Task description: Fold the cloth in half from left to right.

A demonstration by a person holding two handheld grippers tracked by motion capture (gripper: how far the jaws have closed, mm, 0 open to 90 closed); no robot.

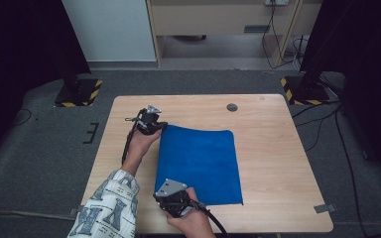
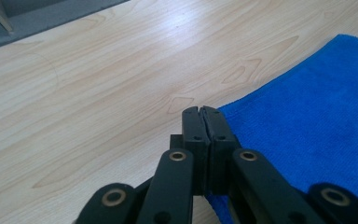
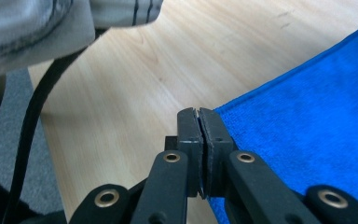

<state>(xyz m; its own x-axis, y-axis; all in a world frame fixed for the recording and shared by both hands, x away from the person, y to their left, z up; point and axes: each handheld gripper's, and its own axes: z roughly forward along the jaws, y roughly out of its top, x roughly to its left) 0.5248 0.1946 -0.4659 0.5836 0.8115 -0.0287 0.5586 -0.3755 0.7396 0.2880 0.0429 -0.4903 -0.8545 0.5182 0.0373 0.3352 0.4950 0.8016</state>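
A blue cloth lies spread on the wooden table, its left edge a little raised. My left gripper is at the cloth's far left corner. In the left gripper view its jaws stand pressed together, with the corner of the blue cloth running in between them. My right gripper is at the near left corner. In the right gripper view the jaws are likewise closed on the edge of the cloth, and blue fabric shows beneath them.
A small dark round disc sits in the tabletop near the far edge. Two stand bases with yellow-black tape rest on the grey floor behind the table. A patterned sleeve comes in at the front left.
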